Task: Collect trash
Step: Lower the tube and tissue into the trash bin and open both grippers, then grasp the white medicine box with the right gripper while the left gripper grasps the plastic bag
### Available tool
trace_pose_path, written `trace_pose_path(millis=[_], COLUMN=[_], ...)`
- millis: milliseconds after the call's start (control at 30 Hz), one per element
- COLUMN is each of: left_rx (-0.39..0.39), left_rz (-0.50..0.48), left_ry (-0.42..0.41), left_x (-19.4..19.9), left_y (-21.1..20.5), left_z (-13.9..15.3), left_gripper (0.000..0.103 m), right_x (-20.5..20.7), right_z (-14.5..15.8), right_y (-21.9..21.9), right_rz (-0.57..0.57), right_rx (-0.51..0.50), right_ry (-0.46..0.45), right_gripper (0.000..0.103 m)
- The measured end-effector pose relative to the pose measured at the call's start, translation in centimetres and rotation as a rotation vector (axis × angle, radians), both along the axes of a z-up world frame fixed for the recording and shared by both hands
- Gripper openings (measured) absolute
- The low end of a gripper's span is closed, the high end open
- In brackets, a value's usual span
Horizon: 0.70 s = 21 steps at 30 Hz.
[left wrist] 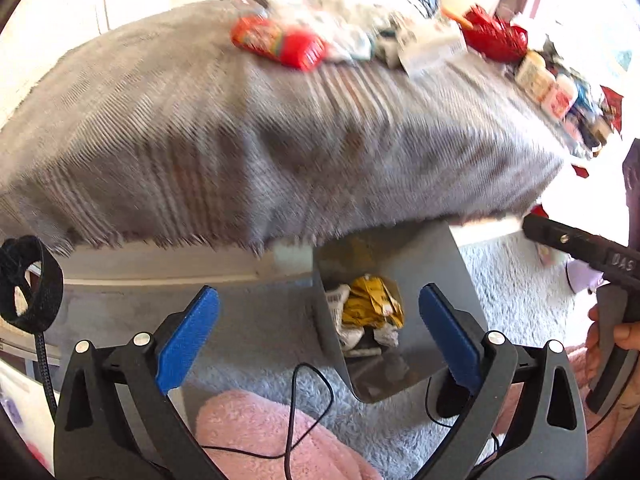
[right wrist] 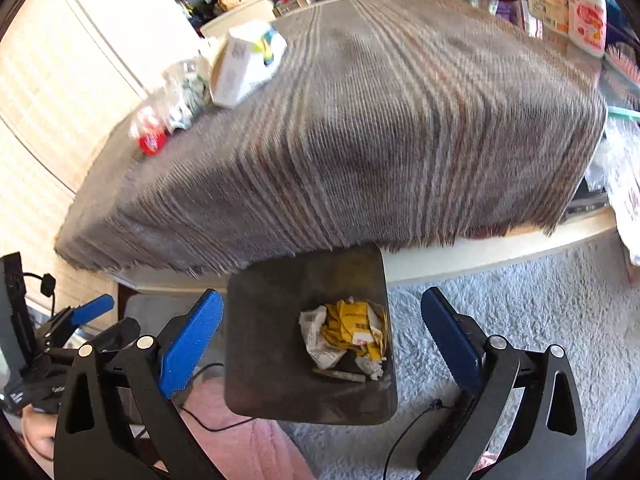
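left gripper jaws spread, right gripper jaws spread

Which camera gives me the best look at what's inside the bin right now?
The right wrist view. It looks almost straight down into the bin, showing the crumpled yellow and white wrappers at the bottom. The left wrist view sees the bin at an angle, so its near wall hides part of the pile.

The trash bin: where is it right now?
The trash bin stands on the pale rug below the cloth-covered table, centred in the right wrist view, holding crumpled yellow wrappers.
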<state>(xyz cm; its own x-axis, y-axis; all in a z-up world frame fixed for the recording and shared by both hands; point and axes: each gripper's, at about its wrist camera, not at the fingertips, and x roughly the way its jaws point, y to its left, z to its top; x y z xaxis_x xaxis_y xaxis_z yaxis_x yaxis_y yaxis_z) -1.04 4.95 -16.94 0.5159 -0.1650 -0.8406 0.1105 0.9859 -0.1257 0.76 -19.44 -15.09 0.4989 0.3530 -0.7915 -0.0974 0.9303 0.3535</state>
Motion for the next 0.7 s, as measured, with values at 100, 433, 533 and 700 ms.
trace_pose_path(millis=[100,433,533,700], left_rx=[0.009,0.015,0.015,0.024], left_rz=[0.014,0.008,-0.017,-0.042], left_ry=[-0.032,-0.113,-0.135,-0.158], left_x=[0.9,6.1,7.9,11.0], left_y=[0.9,1.7,1.0,0.0], left_z=[1.8,7.4,9.0,10.5], left_gripper=[0.095,0.095,0.095,0.095], right_x=[1.3,8.4,10.8,15.0], right_z=[2.8,10.3,11.2,10.9], right_y=[-0.2,0.5,1.1,2.4], right_rz=[-0.008,-0.006,0.000,0.018], right_rx=[-0.012,-0.024,-0.008,0.055], right_ry=[-0.051,-0.161,-0.159,-0.116], right_gripper=[0.100,0.100,0.100,0.099])
